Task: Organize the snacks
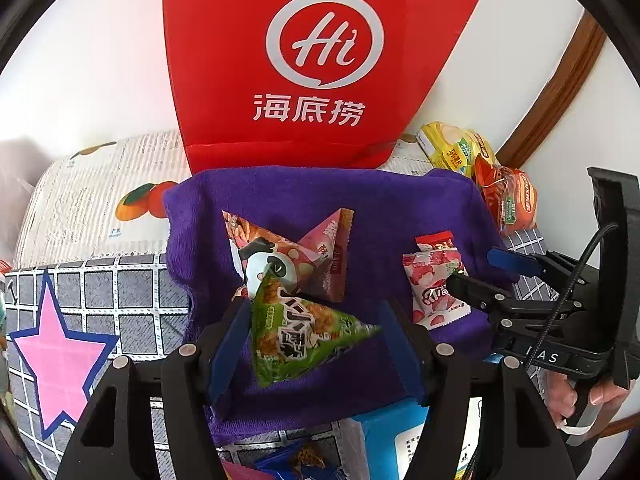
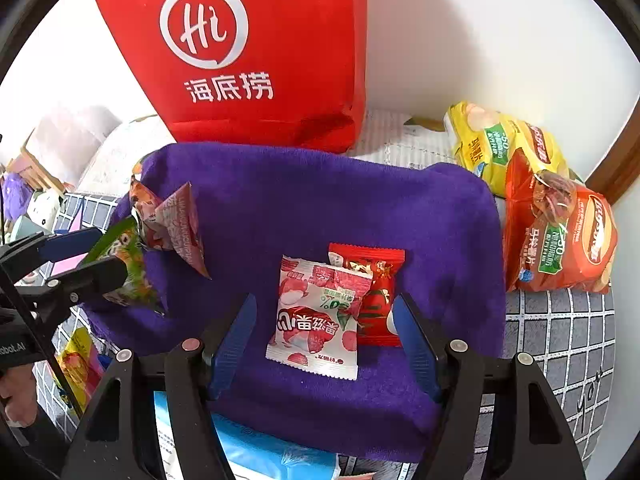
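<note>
A purple towel (image 1: 360, 200) (image 2: 320, 200) is spread in front of a red bag (image 1: 320, 60) (image 2: 248, 60). My left gripper (image 1: 314, 312) (image 2: 108, 252) is shut on a green triangular snack packet (image 1: 304, 332) (image 2: 128, 264), both blue pads touching it, over the towel's left side. A pink triangular packet (image 1: 316, 252) (image 2: 180, 224) lies just behind it. My right gripper (image 2: 325, 304) (image 1: 472, 268) stands open around a white-and-pink candy packet (image 2: 316, 320) (image 1: 432, 292) that lies flat, overlapping a red packet (image 2: 380, 280) (image 1: 436, 242). The pads do not press it.
A yellow chip bag (image 2: 492, 148) (image 1: 452, 148) and an orange chip bag (image 2: 560, 240) (image 1: 508, 200) lean at the wall to the right. A blue-and-white box (image 1: 396, 432) (image 2: 260, 448) sits under the towel's near edge. A pink star (image 1: 60, 348) marks the grid-patterned cover on the left.
</note>
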